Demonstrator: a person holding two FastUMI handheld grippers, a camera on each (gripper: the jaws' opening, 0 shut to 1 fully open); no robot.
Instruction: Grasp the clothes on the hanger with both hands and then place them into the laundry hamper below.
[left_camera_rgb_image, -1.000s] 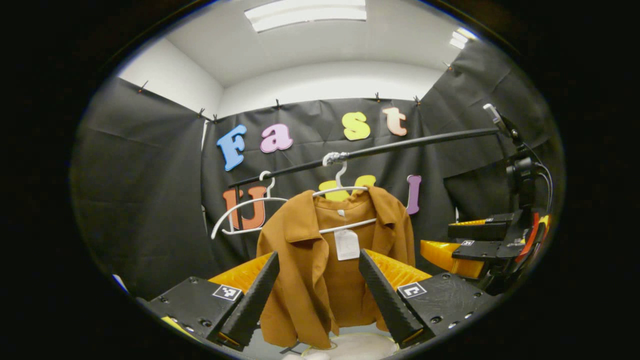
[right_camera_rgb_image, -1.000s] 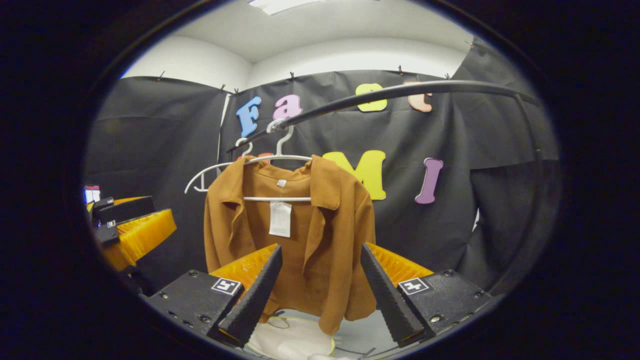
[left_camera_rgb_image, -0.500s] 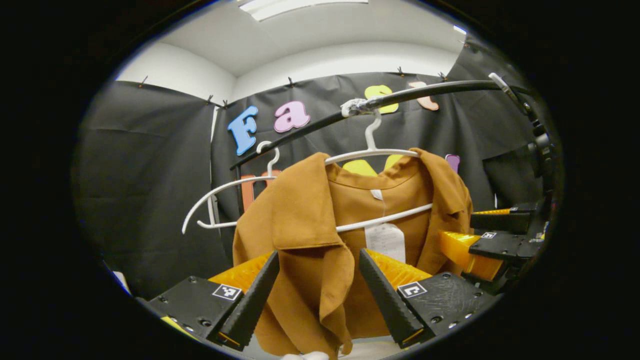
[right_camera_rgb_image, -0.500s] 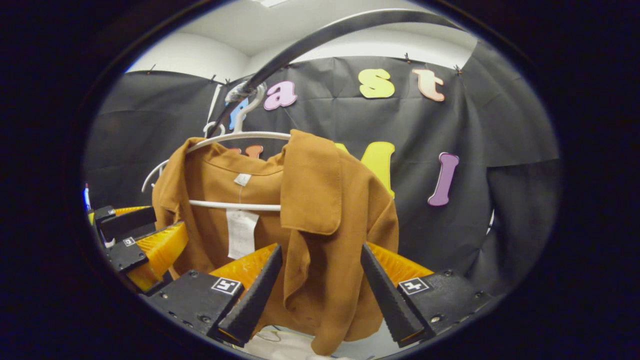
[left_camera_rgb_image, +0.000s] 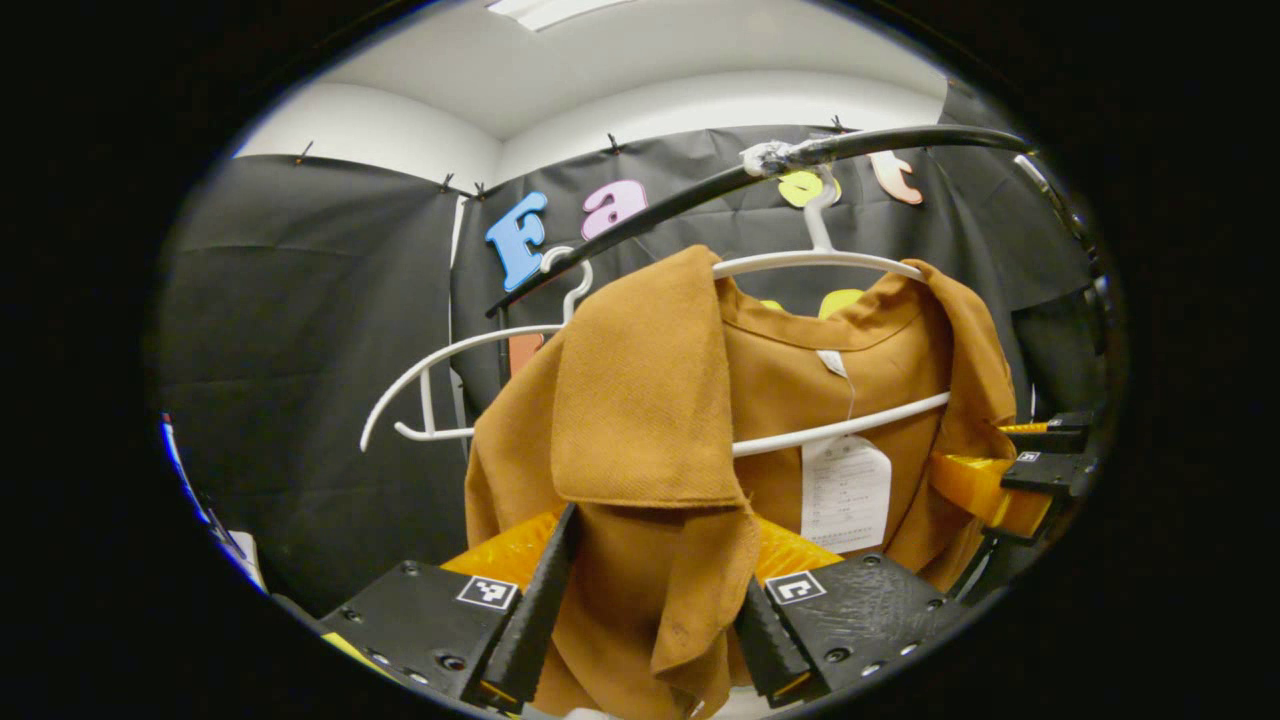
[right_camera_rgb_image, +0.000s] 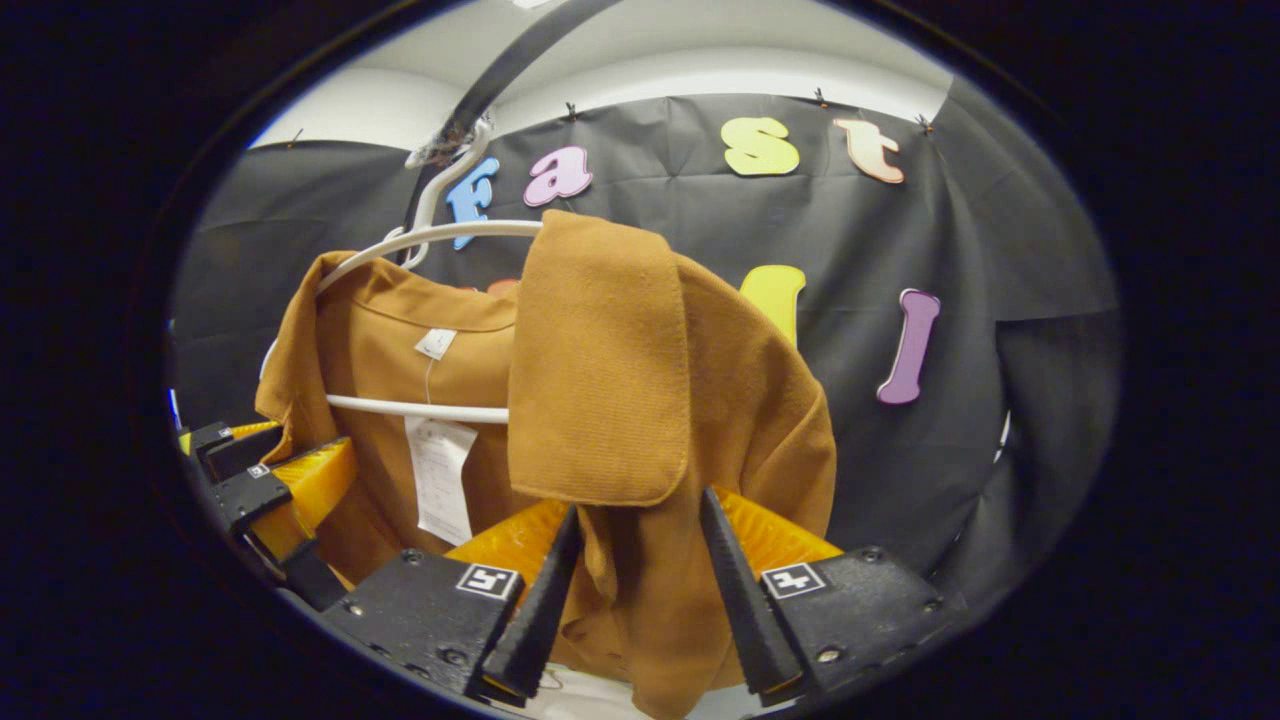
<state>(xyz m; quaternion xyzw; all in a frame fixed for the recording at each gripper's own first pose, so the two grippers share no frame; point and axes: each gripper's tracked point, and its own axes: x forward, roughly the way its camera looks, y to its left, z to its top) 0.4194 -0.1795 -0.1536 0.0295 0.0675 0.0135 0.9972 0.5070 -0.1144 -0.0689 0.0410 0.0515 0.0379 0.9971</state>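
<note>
1. The brown shirt (left_camera_rgb_image: 800, 370) is hung on a white hanger (left_camera_rgb_image: 820, 262) on the black rail (left_camera_rgb_image: 680, 200).
2. Its front flaps are framed by the left tongs (left_camera_rgb_image: 650, 620) and right tongs (right_camera_rgb_image: 635, 600); a firm squeeze cannot be told.

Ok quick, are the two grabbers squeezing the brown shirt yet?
Left gripper: open, fingers either side of the brown fabric shirt's front flap, not squeezing.
Right gripper: open, straddling the other flap.

Brown matt woven-cloth jacket (left_camera_rgb_image: 640, 400), finely ribbed; white smooth plastic hanger (left_camera_rgb_image: 840, 262); white paper tag (left_camera_rgb_image: 845, 492); black matt rail (left_camera_rgb_image: 660, 208).
</note>
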